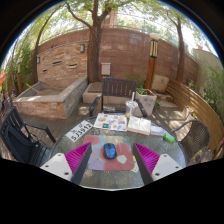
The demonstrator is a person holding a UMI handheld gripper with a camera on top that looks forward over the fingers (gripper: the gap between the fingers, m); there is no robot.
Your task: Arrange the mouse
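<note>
right now the mouse (110, 150), a small dark blue one, sits on a pale mat (113, 155) on the glass table (150, 142), and it stands between the two fingers of the gripper (110, 158) with clear space at either side. its long axis seems to run straight away from the gripper, along the line of the fingers, though which end is the front i cannot tell from here. the claw is spread wide: the pink pads (77, 157) flare out to left and right and neither one touches the mouse. just beyond the mat lie some flat printed sheets (111, 122), spread side by side across the middle of the table, and a smaller card with dark lettering (80, 129) lies near the left finger. nothing stands between the fingers and the mouse. to the right of the sheets there is a small green thing (170, 137), too small to make out. past the table stands a dark chair (117, 93), and beside it a pale tub (147, 102); what is in it i cannot see. on the left a long raised bed with stone walls (50, 98) holds soil. a brick wall (125, 52) and a tree trunk (93, 45) close off the yard behind.
</note>
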